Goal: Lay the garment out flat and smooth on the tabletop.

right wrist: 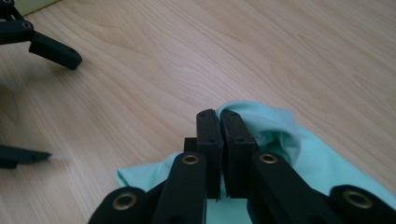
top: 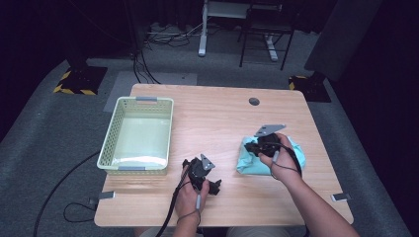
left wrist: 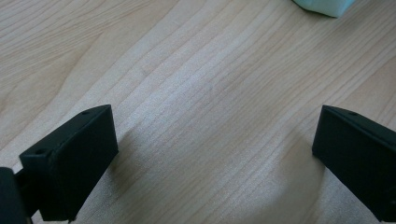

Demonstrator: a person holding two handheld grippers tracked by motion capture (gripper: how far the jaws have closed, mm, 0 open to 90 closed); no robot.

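A mint-green cloth (top: 247,165) lies bunched on the right half of the wooden table (top: 212,113). My right gripper (top: 253,147) is over its top. In the right gripper view the jaws of the right gripper (right wrist: 219,116) stand pressed together, with a fold of the cloth (right wrist: 280,135) pulled up at their tips. My left gripper (top: 205,177) is near the front edge at the middle, left of the cloth. Its jaws (left wrist: 214,116) are spread wide over bare wood with nothing between them. A corner of the cloth (left wrist: 322,5) sits at the top right of the left gripper view.
A pale green plastic basket (top: 111,133) stands on the table's left side with nothing visible inside. A round cable hole (top: 254,101) sits near the far edge. The left gripper (right wrist: 56,107) shows open at the left of the right gripper view. Chairs and cables are on the floor behind.
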